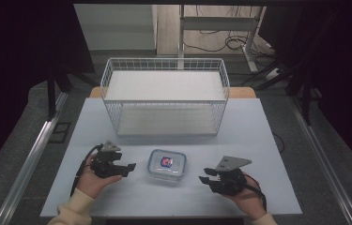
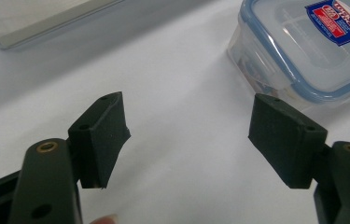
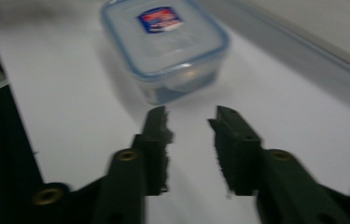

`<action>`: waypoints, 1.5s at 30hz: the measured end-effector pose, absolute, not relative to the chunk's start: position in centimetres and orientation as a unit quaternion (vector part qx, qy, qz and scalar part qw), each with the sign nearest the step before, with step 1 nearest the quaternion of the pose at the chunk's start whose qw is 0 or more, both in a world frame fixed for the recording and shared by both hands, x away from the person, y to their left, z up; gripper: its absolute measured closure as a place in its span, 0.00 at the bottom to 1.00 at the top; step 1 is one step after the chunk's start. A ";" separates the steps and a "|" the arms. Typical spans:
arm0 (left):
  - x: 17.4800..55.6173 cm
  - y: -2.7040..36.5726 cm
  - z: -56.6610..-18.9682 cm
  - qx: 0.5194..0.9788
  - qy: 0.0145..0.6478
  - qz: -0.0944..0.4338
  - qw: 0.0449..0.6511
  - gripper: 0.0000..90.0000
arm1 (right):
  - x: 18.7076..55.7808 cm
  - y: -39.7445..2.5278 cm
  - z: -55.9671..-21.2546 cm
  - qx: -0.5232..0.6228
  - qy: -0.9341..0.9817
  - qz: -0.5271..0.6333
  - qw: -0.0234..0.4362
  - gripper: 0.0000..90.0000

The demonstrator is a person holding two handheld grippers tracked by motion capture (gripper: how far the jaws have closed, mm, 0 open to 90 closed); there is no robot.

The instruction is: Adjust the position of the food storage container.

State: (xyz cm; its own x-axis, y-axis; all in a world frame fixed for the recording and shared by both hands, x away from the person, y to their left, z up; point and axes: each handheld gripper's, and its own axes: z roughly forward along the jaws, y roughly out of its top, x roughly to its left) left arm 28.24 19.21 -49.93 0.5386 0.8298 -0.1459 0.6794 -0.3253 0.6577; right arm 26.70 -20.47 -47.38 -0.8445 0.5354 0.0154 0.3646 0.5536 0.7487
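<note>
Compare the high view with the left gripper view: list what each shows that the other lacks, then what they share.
High view alone: the white wire basket at the far side of the table, both of the person's hands, the right tongs, and the floor with cables beyond.

Left gripper view alone: a close look at the left tongs, jaws wide apart with nothing between them, and the container's side wall and lid latch.

Both: the clear food container with its blue-rimmed lid and red-and-blue label, lying on the white table, untouched by either tongs.
</note>
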 end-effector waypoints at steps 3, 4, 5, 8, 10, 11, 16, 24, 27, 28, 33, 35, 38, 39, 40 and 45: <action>28.4 19.2 -50.2 0.809 0.466 0.106 0.343 0.29 | 26.7 -18.3 -47.3 0.229 0.892 0.379 0.093 0.92; 28.4 19.1 -50.3 0.808 0.469 0.105 0.340 0.29 | 26.7 -17.5 -47.4 0.217 0.898 0.371 0.090 0.97; 28.4 19.1 -50.4 0.808 0.470 0.104 0.339 0.29 | 26.7 -16.8 -47.5 0.206 0.904 0.364 0.086 1.00; 28.4 19.1 -50.4 0.807 0.470 0.106 0.340 0.29 | 26.8 -14.3 -48.2 0.166 0.922 0.341 0.077 1.00; 28.4 19.2 -50.2 0.807 0.469 0.108 0.344 0.29 | 26.9 -12.6 -48.6 0.148 0.931 0.325 0.078 1.00; 28.4 19.2 -50.2 0.806 0.468 0.107 0.345 0.29 | 27.0 -11.9 -48.9 0.140 0.934 0.319 0.078 1.00; 28.3 19.1 -50.0 0.805 0.468 0.106 0.350 0.29 | 27.5 -9.7 -49.8 0.123 0.943 0.300 0.069 1.00; 28.4 19.0 -50.2 0.806 0.467 0.103 0.348 0.29 | 28.1 -10.6 -49.7 0.139 0.939 0.300 0.096 1.00; 28.4 18.9 -50.2 0.808 0.464 0.103 0.347 0.29 | 28.0 -10.7 -49.7 0.139 0.938 0.300 0.102 1.00; 28.4 18.8 -50.2 0.809 0.464 0.103 0.347 0.29 | 27.9 -10.7 -49.8 0.138 0.938 0.300 0.105 1.00; 28.4 18.8 -50.3 0.809 0.465 0.101 0.345 0.29 | 27.9 -10.9 -49.7 0.145 0.936 0.303 0.103 1.00; 28.4 18.9 -50.2 0.810 0.462 0.101 0.347 0.29 | 27.7 -10.9 -49.7 0.144 0.936 0.309 0.095 0.99; 28.3 18.9 -50.1 0.808 0.464 0.103 0.349 0.29 | 27.2 -11.4 -49.0 0.143 0.930 0.325 0.095 0.99; 28.3 18.9 -50.1 0.807 0.464 0.105 0.349 0.29 | 27.2 -11.8 -48.5 0.148 0.925 0.336 0.095 1.00; 28.3 19.0 -50.1 0.805 0.468 0.106 0.350 0.29 | 27.2 -12.2 -48.1 0.156 0.919 0.349 0.097 0.99; 28.2 19.1 -49.8 0.804 0.464 0.111 0.356 0.29 | 27.8 -15.9 -46.6 0.223 0.878 0.410 0.105 0.99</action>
State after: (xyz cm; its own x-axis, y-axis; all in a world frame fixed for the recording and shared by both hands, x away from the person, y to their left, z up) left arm 28.15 19.09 -49.81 0.5452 0.8245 -0.1514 0.6667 -0.3170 0.6746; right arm 27.83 -15.88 -46.61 -0.8783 0.4780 -0.0022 0.3053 0.5645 0.7668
